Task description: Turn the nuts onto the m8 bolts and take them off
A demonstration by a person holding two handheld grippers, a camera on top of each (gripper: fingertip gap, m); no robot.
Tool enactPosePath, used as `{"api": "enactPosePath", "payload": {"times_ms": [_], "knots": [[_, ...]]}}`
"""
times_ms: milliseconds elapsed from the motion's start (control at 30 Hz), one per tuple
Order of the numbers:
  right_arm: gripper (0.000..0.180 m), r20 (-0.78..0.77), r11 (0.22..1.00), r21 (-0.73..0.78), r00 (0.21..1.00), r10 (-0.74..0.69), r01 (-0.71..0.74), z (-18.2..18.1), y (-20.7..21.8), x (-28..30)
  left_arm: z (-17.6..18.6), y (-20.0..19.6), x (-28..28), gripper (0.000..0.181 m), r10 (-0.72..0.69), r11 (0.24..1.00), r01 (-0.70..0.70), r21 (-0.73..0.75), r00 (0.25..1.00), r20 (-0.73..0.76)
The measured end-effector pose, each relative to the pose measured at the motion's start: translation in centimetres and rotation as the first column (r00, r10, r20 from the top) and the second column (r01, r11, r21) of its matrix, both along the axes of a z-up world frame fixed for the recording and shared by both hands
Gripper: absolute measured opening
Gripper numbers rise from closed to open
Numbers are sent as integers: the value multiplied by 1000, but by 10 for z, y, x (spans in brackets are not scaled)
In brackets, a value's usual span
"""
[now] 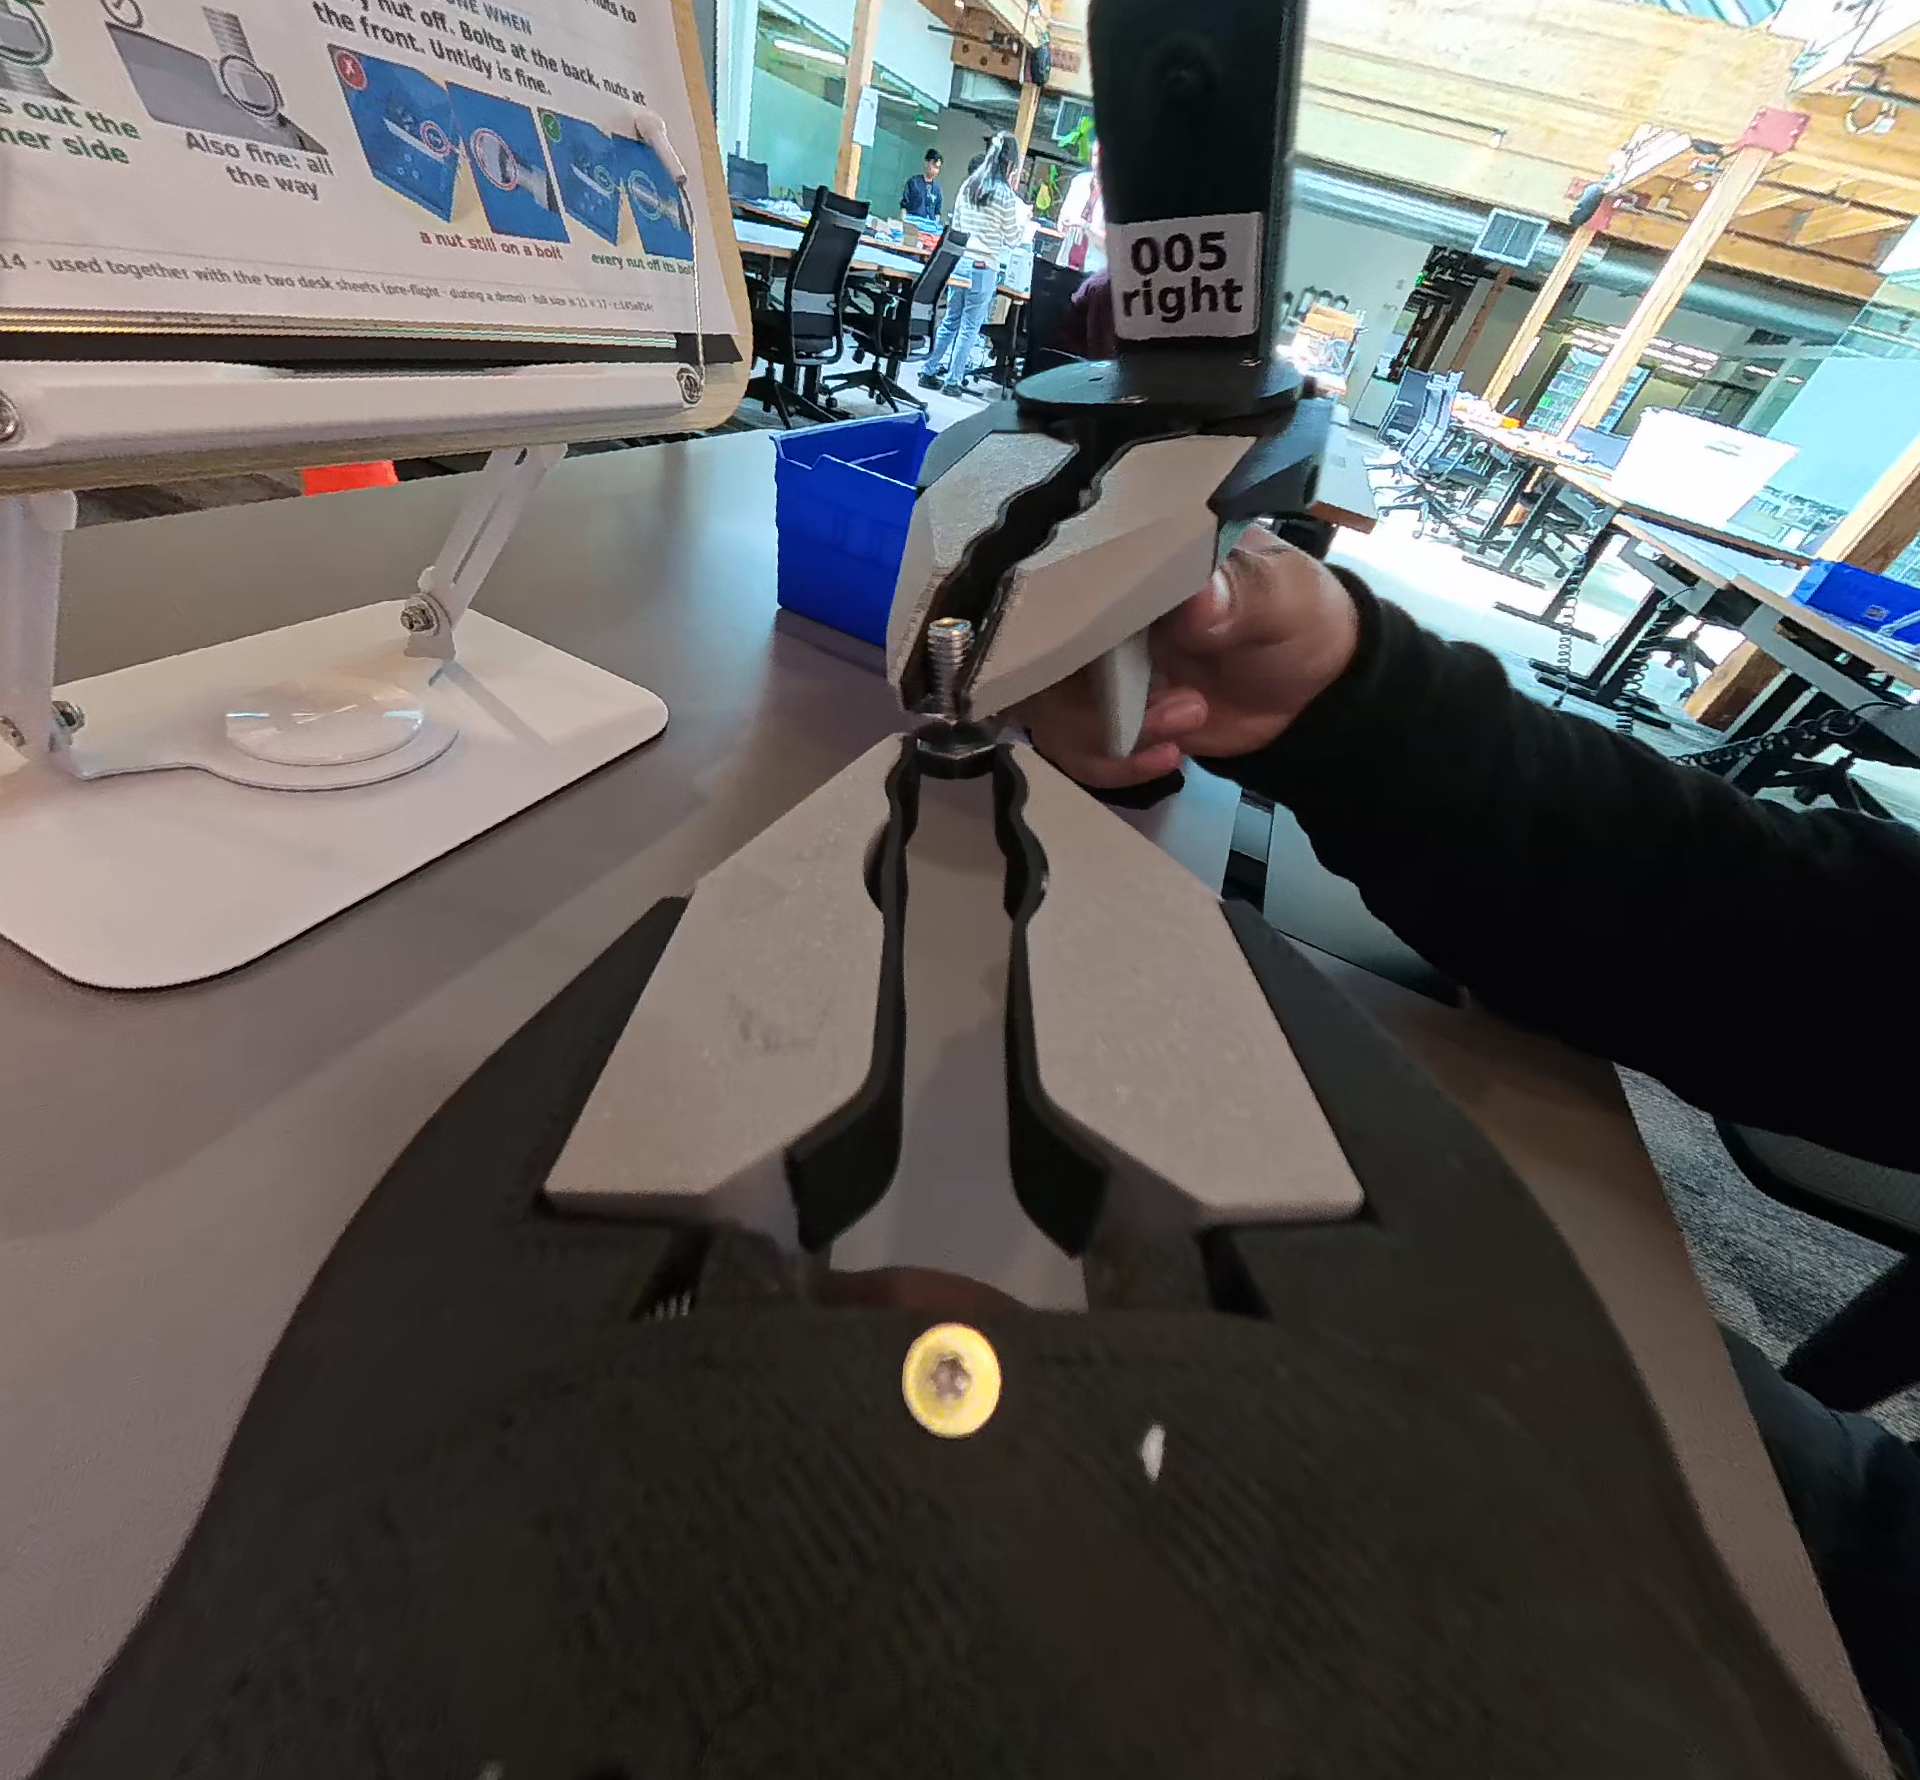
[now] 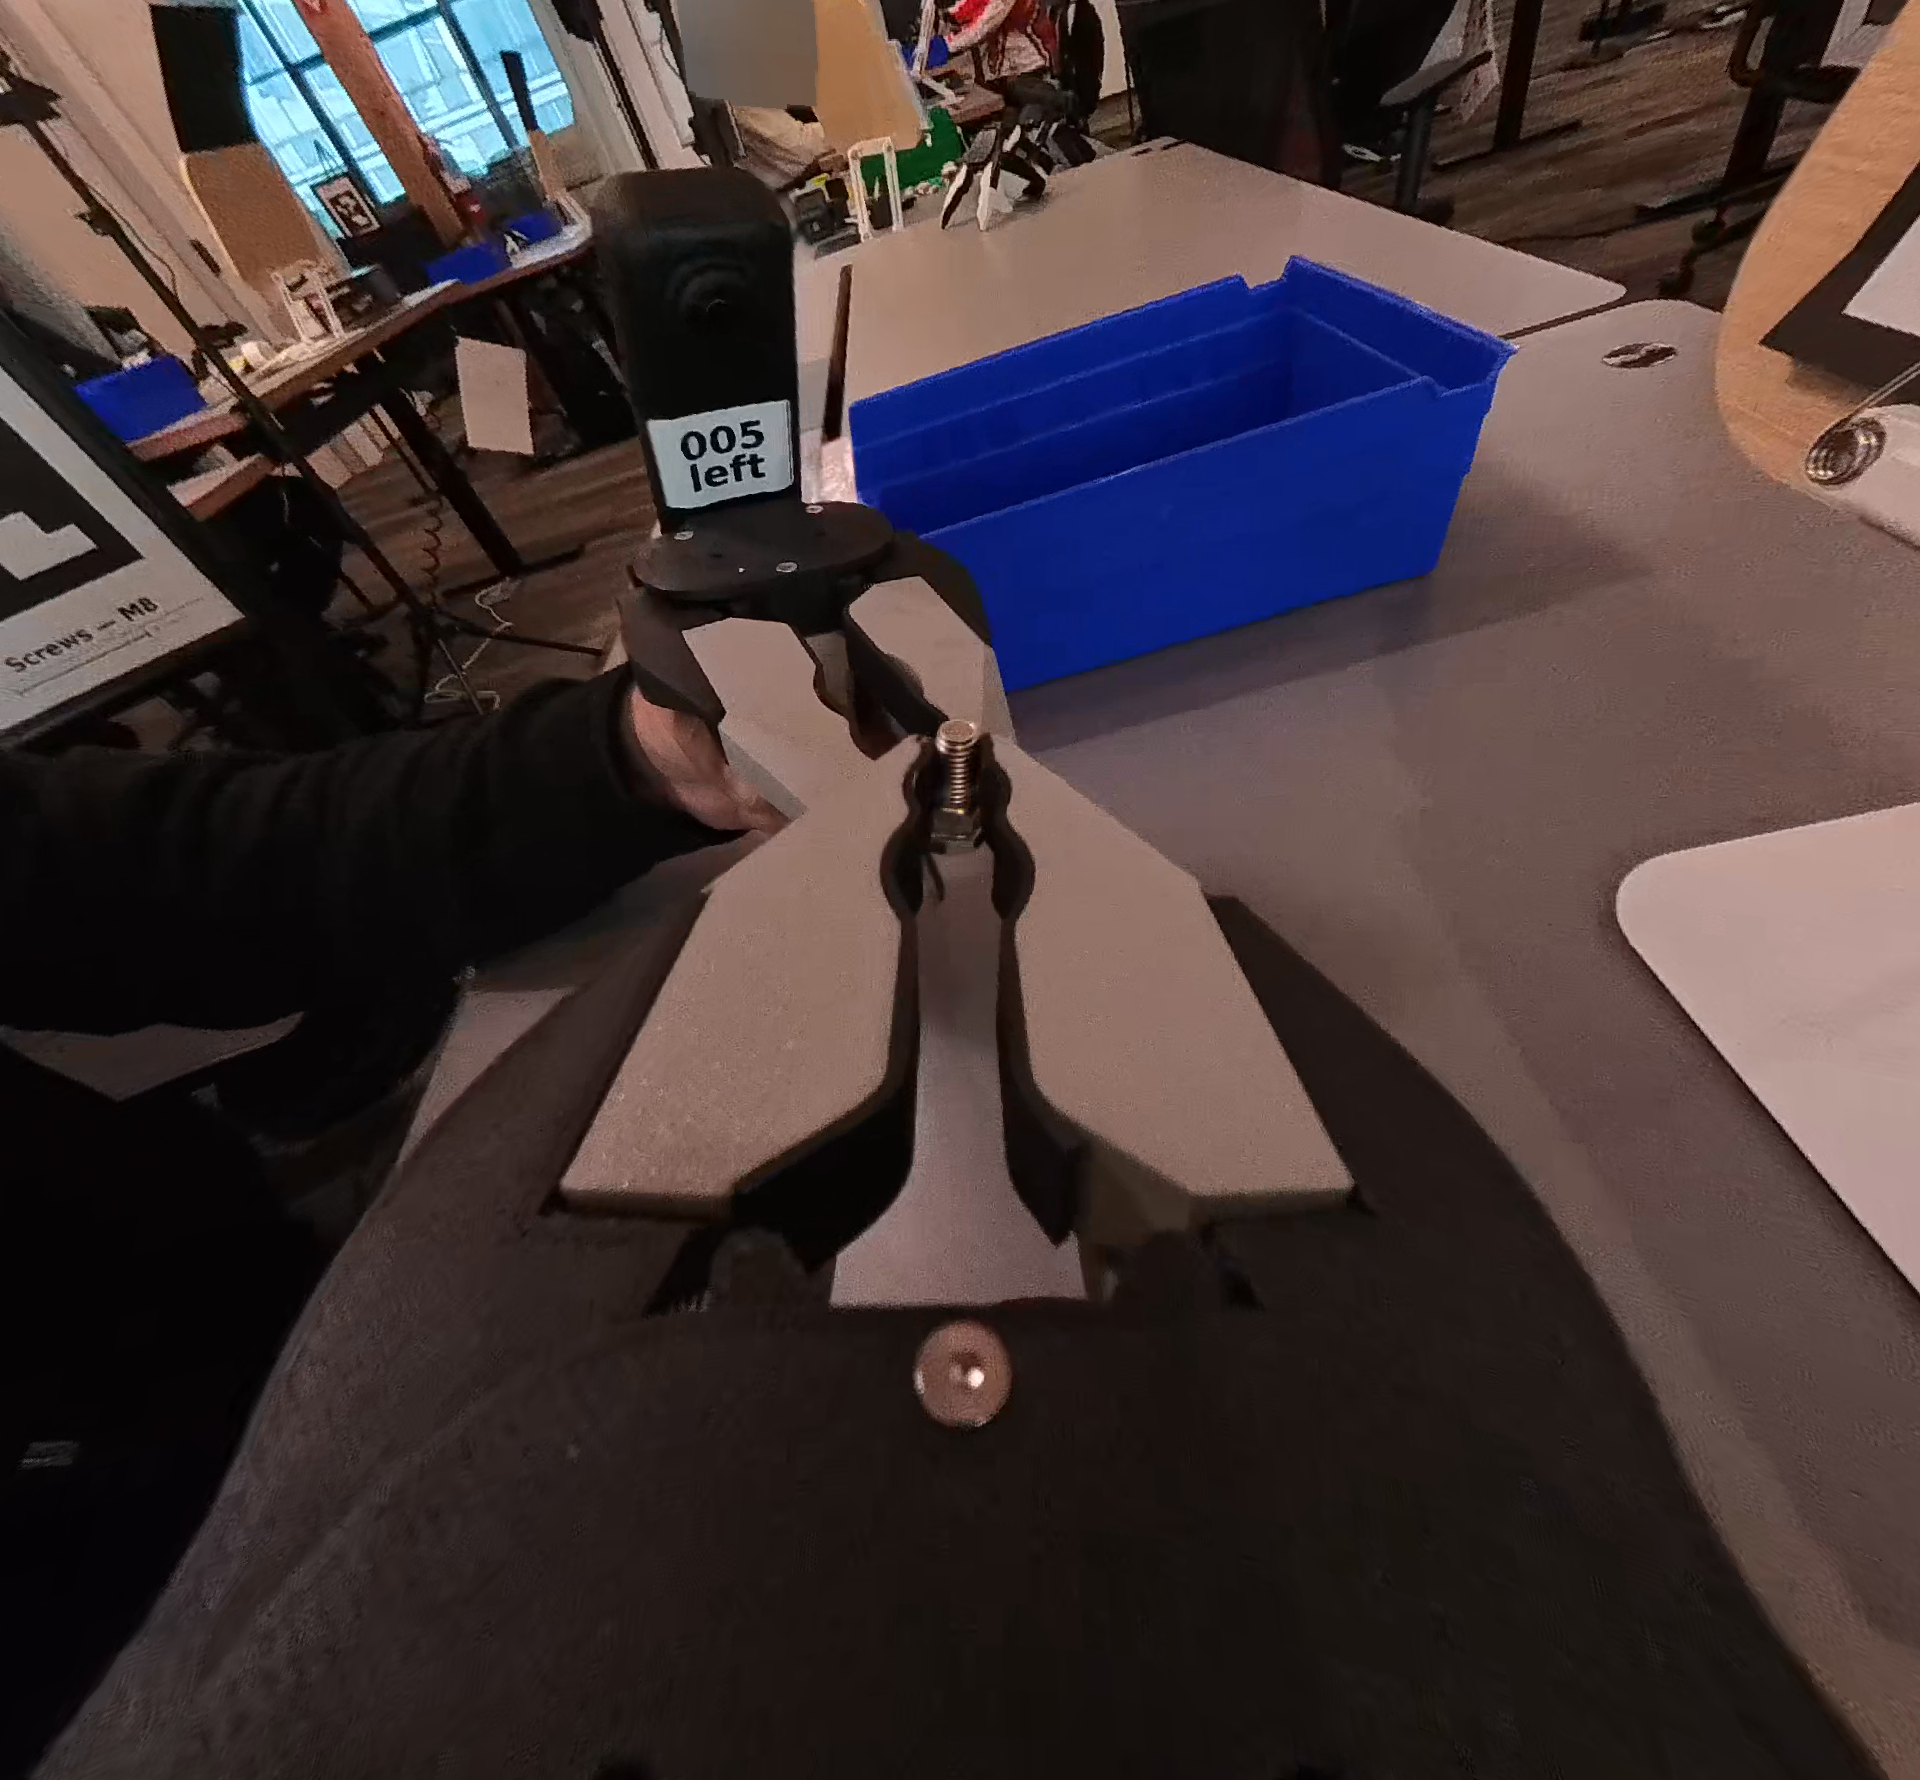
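A silver M8 bolt point(image 1: 951, 655) stands upright over the grey table with its threaded end up. My left gripper point(image 1: 951, 759) is shut on the bolt's hex head point(image 1: 951, 748). In the right wrist view it point(image 2: 883, 712) reaches in from the upper left and its tips are hidden under my right fingers. My right gripper point(image 2: 956, 766) comes down from above, and the bolt point(image 2: 956, 774) rises between its fingers. Its pads sit against a silver nut point(image 2: 956, 826) low on the thread, just above the head. It also shows in the left wrist view point(image 1: 945, 702).
A blue bin point(image 2: 1195, 525) stands on the table point(image 2: 1455, 795) behind the grippers and also shows in the left wrist view point(image 1: 847, 525). A white stand point(image 1: 312, 795) holding an instruction sheet point(image 1: 312, 68) is at the left. Desks, chairs and people are far behind.
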State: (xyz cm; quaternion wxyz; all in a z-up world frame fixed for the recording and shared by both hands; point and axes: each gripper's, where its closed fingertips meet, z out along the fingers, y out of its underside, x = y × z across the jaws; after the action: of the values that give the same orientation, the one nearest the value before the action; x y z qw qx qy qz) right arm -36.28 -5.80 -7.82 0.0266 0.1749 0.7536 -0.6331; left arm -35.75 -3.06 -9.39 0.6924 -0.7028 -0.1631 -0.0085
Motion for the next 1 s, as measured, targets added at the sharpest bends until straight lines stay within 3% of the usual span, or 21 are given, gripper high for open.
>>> {"api": "enactPosePath", "payload": {"times_ms": [267, 400, 700, 1000], "knots": [[4, 47, 1000, -7, 999, -10, 11, -3, 3, -4, -6, 1, -2, 13, -4, 1000, 4, -12, 1000, 30], [4, 8, 997, -3, 997, -75, 75, 4, 11, -11, -24, 7, -3, 30, 14, 992, -14, -129, 1000, 4], [4, -144, 973, 112, 972, -186, 203, 17, 16, -12, -36, 11, -6, 28, 48, 979, -52, -196, 998, -29], [4, -213, 965, 59, 947, -238, 256, 49, 33, -7, -41, 10, -10, 26, 71, 978, -71, -197, 997, -3]]}}
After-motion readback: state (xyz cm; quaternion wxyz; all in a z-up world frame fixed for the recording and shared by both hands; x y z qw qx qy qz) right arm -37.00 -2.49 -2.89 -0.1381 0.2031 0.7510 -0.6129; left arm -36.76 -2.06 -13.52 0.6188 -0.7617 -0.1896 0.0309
